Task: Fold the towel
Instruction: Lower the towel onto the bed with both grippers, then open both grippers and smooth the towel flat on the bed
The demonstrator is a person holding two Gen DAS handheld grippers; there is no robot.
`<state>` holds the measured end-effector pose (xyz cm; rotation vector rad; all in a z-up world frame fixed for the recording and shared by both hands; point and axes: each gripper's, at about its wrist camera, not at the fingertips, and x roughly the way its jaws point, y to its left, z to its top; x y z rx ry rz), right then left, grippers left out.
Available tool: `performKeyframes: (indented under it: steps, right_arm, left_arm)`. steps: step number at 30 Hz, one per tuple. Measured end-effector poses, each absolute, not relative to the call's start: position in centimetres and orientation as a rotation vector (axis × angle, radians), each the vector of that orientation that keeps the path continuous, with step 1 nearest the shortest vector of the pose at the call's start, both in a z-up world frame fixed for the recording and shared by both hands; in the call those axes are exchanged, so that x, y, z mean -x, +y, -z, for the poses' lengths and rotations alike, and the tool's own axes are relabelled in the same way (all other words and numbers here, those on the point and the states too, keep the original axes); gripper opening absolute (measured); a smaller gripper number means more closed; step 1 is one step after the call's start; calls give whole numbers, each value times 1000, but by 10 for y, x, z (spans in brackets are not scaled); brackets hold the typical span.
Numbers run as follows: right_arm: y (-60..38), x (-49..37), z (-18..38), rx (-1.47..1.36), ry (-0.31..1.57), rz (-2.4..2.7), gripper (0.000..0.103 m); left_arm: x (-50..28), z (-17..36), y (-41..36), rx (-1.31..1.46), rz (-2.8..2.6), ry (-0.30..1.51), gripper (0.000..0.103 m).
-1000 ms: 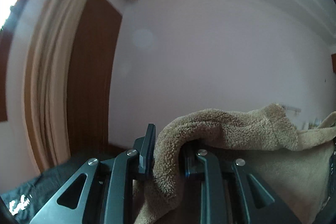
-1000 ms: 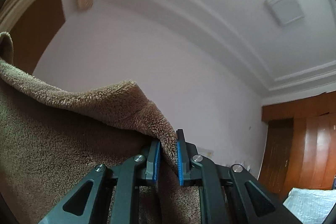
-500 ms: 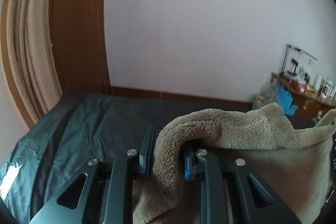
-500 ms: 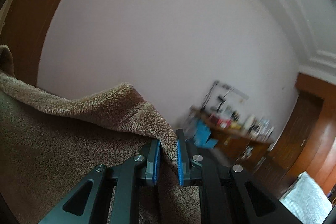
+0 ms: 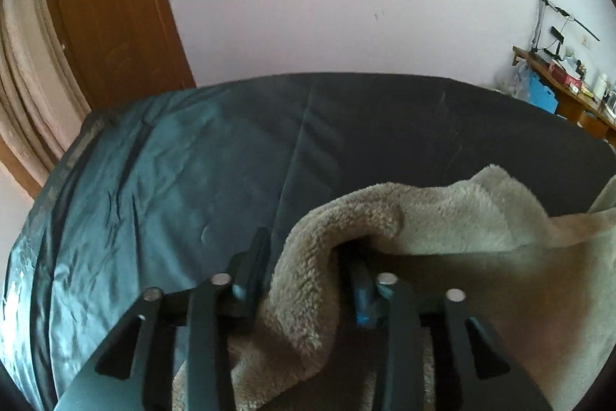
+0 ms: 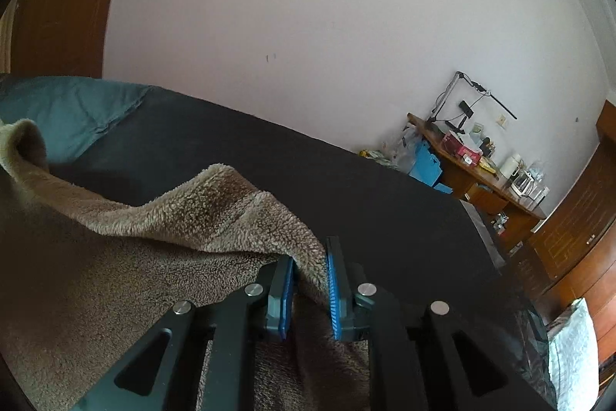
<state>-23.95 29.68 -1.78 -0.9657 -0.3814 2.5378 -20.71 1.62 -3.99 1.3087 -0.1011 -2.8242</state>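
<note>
A fluffy beige towel [image 5: 442, 218] is held up between both grippers above a bed. My left gripper [image 5: 308, 257] is shut on one top corner, the cloth bunching over its right finger. At the other top corner of the towel [image 6: 200, 207] my right gripper [image 6: 310, 264] is shut, blue pads pinching the edge. The towel's upper hem sags between the two grips and the rest hangs below out of view.
Under and ahead lies a bed with a dark teal sheet [image 5: 192, 160], seen darker in the right view [image 6: 308, 172]. A brown door [image 5: 111, 6] and curtain stand at left. A cluttered wooden desk [image 6: 481, 168] and a wardrobe [image 6: 577, 226] are at right, a pale pillow [image 6: 569, 345] low right.
Both grippers have tipped down from facing the ceiling and wall to facing the bed, carrying the towel with them. Both grips on the corners are unchanged.
</note>
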Motion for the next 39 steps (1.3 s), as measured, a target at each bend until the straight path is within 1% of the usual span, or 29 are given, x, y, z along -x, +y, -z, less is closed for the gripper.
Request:
performKeyframes:
  steps: [1,3,5,6,8,9,10,12,16,19,23,25,28,30,34,36,39]
  right_arm:
    - [298,239,18,972,-375,-2538,17]
    - [299,239,19,987,-365,-2535,18]
    - [297,238,22,1008,-358,-2523,21]
    - [296,238,23,1018,-354,-2516,27]
    - [294,238,26,1039,-348,-2503,58]
    - [292,237,29,1043,-344,-2502,90]
    - [291,236,29,1038,-345,-2502,95]
    - [292,235,28,1022,-361,-2500,95]
    - [288,233,29,993,-412,-2498,95]
    - [279,225,27,996,-428,-2513,95]
    - [284,219,26,1004,-376,-2570,95]
    - [290,215,23,994,-316,-2601,95]
    - [297,211,14,960,-231,-2648,95]
    - [299,206,3,922,-180,-2683,95]
    - [302,197,-17,880,-62,-2760,95]
    - [305,196,-24,927,59,-2844,95]
    - [304,198,-24,1038,265,-2964,95]
  left_arm:
    - [208,43,16,-1319,2814,-87,59]
    - [210,46,12,-1344,2793,-40,68]
    - [212,48,7,-1361,2783,15,72]
    - [212,48,7,-1365,2780,26,75]
    - [211,50,5,-1373,2774,42,77]
    - [210,52,2,-1376,2773,53,78]
    - [209,52,0,-1380,2772,68,79]
    - [210,46,-3,-1386,2770,102,80]
    - [210,37,-5,-1419,2766,116,81]
    - [204,26,-16,-1523,2757,231,81]
    - [178,-8,-46,-1469,2780,381,81]
    - [164,-25,-58,-1398,2786,383,81]
    - [145,-42,-55,-1347,2815,352,81]
    - [136,-47,-36,-1376,2874,312,81]
    - [140,-32,18,-1553,2922,114,81]
    - [149,-18,43,-1610,2907,33,81]
    - [169,-2,68,-1598,2861,-80,81]
